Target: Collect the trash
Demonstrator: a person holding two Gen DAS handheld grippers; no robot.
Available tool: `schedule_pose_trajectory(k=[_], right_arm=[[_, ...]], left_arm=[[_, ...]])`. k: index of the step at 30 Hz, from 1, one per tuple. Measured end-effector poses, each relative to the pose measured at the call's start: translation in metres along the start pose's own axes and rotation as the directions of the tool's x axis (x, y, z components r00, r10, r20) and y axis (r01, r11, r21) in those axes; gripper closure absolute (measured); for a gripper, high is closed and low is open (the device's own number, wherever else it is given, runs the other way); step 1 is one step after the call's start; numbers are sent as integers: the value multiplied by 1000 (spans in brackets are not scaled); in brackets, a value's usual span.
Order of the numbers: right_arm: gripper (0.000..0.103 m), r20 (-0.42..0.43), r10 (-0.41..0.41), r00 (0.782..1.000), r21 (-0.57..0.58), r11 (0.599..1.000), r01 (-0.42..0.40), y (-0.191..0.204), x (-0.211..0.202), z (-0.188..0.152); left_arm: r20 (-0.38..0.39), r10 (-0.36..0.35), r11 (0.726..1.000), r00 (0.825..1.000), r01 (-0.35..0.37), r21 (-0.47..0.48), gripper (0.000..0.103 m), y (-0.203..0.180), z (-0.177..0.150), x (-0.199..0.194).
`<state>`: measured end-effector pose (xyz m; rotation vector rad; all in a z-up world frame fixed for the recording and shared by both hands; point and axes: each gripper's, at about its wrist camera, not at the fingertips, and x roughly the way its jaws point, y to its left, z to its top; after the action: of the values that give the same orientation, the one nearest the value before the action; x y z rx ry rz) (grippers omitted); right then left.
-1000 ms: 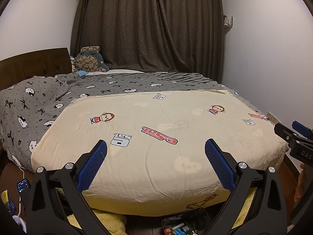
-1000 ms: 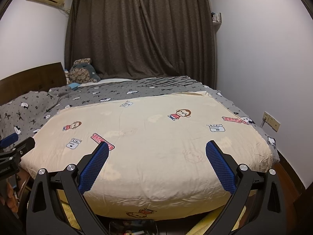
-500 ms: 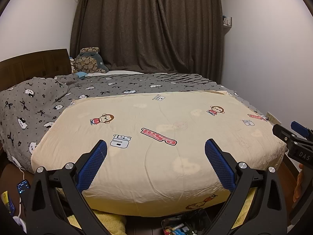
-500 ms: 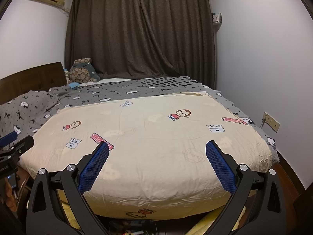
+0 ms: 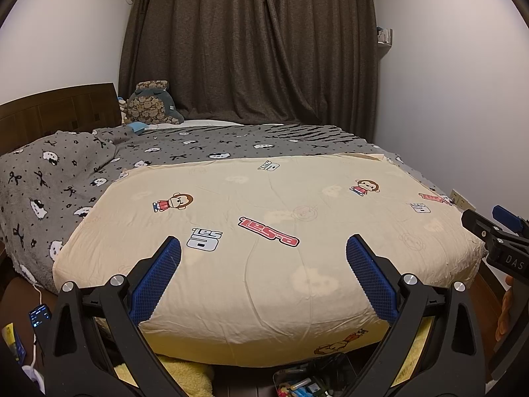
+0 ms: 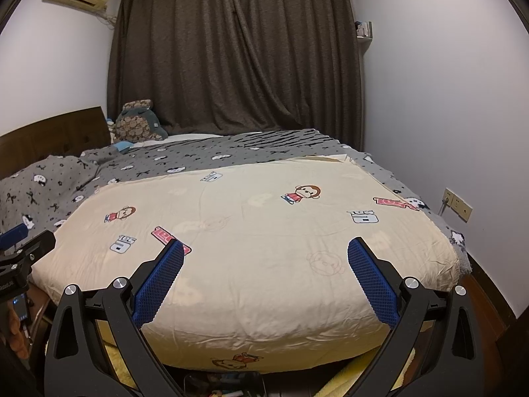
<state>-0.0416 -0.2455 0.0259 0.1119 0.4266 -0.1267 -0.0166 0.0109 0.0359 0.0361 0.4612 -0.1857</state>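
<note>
1. A bedroom seen from the foot of a bed (image 5: 264, 330). A cream quilt (image 5: 271, 264) printed with cartoon monkeys covers its near half; a grey patterned blanket (image 5: 59, 178) covers the rest, up to a wooden headboard (image 5: 56, 112) and dark drawn curtains (image 5: 251, 49).
2. The left gripper (image 5: 263, 278) hangs over the quilt's near edge with its blue pads spread wide and nothing between them.
3. The right gripper (image 6: 265, 281) is alongside it, equally wide and equally empty.
4. No clear trash lies on the bed in either view. At the bottom edge, below the quilt, a dark open container of small colourful items (image 5: 307, 385) sits on the floor; whether these are trash cannot be told. No bin or bag is in view.
5. This scene fits either trash waiting out of sight or a bed with nothing left on it to gather.
6. Risks, as a judgement: the grippers sit close together, so turning could knock them into each other. Reaching low could snag the overhanging quilt. A white cable (image 5: 36, 301) and a lit small device (image 5: 39, 314) at lower left could be caught or mistaken for litter.
7. A plush toy (image 5: 152, 104) rests by the headboard, well apart from both grippers.
</note>
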Motion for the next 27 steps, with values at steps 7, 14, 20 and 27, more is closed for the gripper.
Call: schedule_pose_trajectory(k=[7,14,20,27], right_arm=[[3,-2,-2,1000,0,1000,2,-1,0,1],[3,-3,-1,1000,0,1000,1,-1,1,1],[3,-2,-3,1000,1,1000,3,0,0,1],[3,-3,-2,1000,0,1000,2,-1,1,1]], left_arm=[[-2,0,1000,1000,0,1,8,1,1,0],[-1,1,1000,1000,-1,1,8,1,1,0],[1,1,1000,1000,-1,2,8,2,3,0],[6,10,1000,1000,-10,16,8,2,4,-1]])
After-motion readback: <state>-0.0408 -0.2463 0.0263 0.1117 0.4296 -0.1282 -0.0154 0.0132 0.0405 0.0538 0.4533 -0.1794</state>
